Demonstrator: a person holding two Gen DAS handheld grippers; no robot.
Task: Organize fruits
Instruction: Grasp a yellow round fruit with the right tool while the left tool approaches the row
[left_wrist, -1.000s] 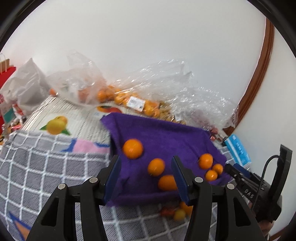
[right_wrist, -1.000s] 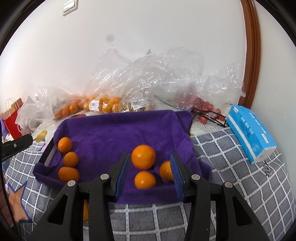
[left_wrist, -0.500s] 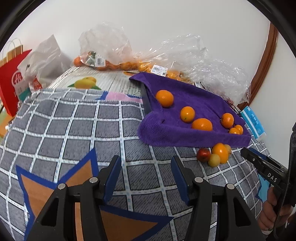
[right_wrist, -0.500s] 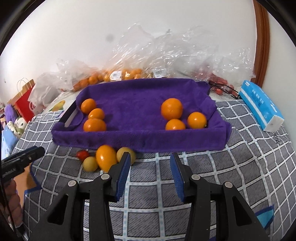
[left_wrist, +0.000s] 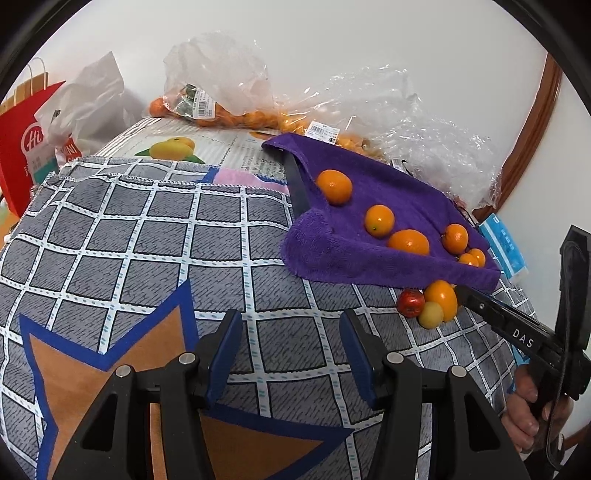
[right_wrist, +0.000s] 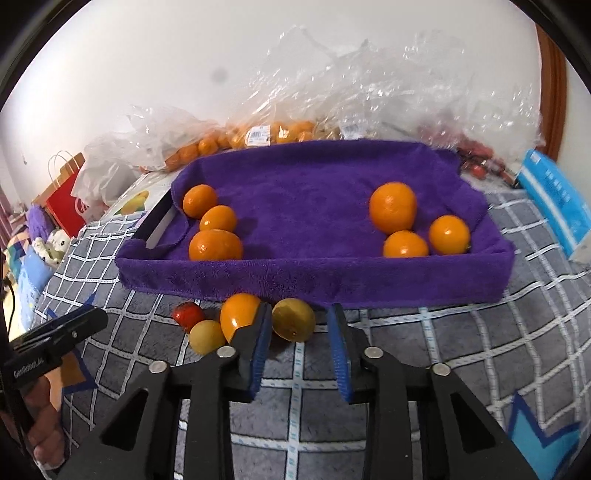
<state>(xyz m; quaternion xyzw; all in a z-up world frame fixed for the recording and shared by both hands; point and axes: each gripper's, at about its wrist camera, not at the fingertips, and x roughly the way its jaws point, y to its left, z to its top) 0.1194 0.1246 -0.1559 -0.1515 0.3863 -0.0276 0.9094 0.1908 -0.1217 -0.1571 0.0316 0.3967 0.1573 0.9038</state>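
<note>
A tray lined with a purple towel (right_wrist: 314, 280) holds several oranges: three at its left (right_wrist: 216, 245) and three at its right (right_wrist: 393, 206). In front of it on the checked cloth lie a small red fruit (right_wrist: 189, 315), a small yellow one (right_wrist: 207, 336), an orange one (right_wrist: 238, 315) and a yellow-green one (right_wrist: 293, 319). My right gripper (right_wrist: 299, 345) is open, its jaws around the near side of the yellow-green fruit. My left gripper (left_wrist: 291, 354) is open and empty over the cloth, left of the tray (left_wrist: 325, 258).
Clear plastic bags of oranges (right_wrist: 258, 136) and red fruit lie behind the tray along the wall. A blue tissue pack (right_wrist: 554, 199) sits right of the tray. A red paper bag (left_wrist: 22, 147) and white bags (left_wrist: 88, 107) stand at the far left.
Both grippers have pulled back from over the tray and come lower. The right one now sits at the loose fruits in front of the tray; the left has shifted left over the cloth.
</note>
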